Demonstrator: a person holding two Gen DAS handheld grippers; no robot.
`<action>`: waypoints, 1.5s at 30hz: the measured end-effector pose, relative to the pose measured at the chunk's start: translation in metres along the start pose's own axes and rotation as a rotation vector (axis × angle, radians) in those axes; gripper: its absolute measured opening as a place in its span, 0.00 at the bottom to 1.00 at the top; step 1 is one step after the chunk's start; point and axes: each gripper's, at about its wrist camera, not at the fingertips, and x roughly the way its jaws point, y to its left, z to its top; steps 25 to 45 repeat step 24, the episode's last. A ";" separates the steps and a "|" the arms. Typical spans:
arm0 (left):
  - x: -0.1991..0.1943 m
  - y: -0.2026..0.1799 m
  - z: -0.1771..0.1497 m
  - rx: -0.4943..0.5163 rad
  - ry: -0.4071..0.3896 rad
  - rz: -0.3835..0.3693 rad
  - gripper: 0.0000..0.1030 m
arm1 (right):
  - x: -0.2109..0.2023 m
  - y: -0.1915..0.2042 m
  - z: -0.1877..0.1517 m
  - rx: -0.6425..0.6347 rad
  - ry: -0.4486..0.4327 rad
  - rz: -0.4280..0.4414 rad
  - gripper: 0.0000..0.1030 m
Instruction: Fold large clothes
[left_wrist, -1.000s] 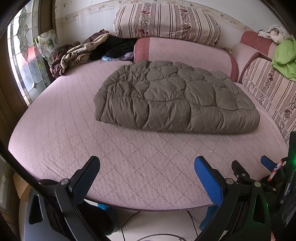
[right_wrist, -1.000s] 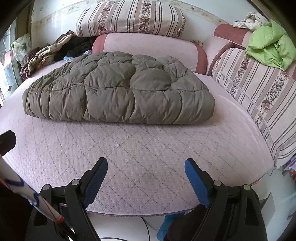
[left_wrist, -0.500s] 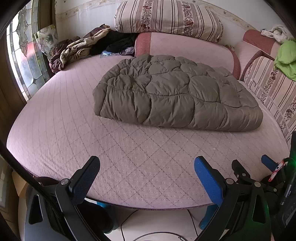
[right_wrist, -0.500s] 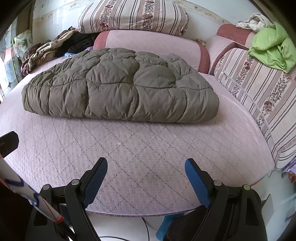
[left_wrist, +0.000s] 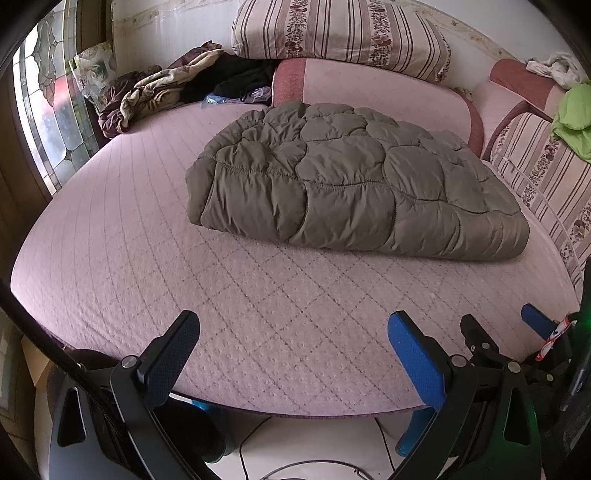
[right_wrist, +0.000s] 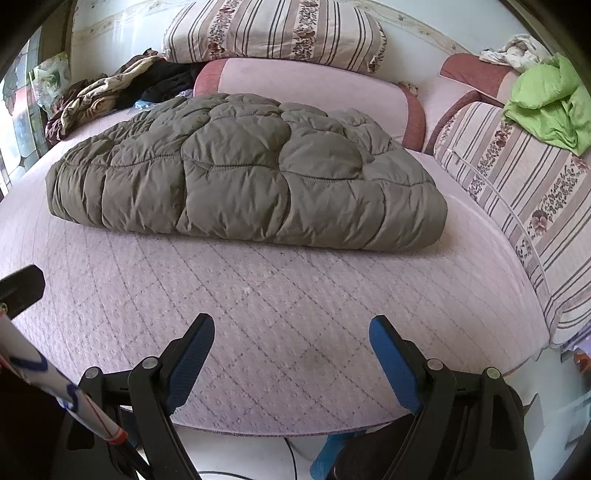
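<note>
An olive-green quilted puffer coat (left_wrist: 351, 181) lies folded into a thick bundle in the middle of the pink quilted bed (left_wrist: 147, 258); it also shows in the right wrist view (right_wrist: 240, 173). My left gripper (left_wrist: 293, 339) is open and empty above the bed's near edge, well short of the coat. My right gripper (right_wrist: 291, 343) is open and empty too, also near the front edge. The right gripper's blue tip (left_wrist: 535, 323) shows at the far right of the left wrist view.
A heap of dark and patterned clothes (left_wrist: 166, 88) lies at the back left by a stained-glass window (left_wrist: 48, 110). Striped pillows (left_wrist: 340, 37) and cushions line the back and right. A lime-green garment (right_wrist: 546, 99) lies on the right cushions. Cables run on the floor below.
Both grippers have moved forward over the bed, toward the coat, which now looks larger and lower in both views. Both stay open. The coat has not moved.
</note>
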 end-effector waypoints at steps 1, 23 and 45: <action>0.000 0.000 0.001 0.003 -0.002 0.003 0.98 | 0.000 0.001 0.002 -0.001 -0.003 0.001 0.87; 0.013 0.008 0.039 0.017 -0.033 0.005 0.99 | 0.011 0.010 0.035 -0.011 -0.021 0.009 0.88; 0.014 0.010 0.039 0.015 -0.031 0.011 0.98 | 0.012 0.011 0.035 -0.009 -0.018 0.010 0.88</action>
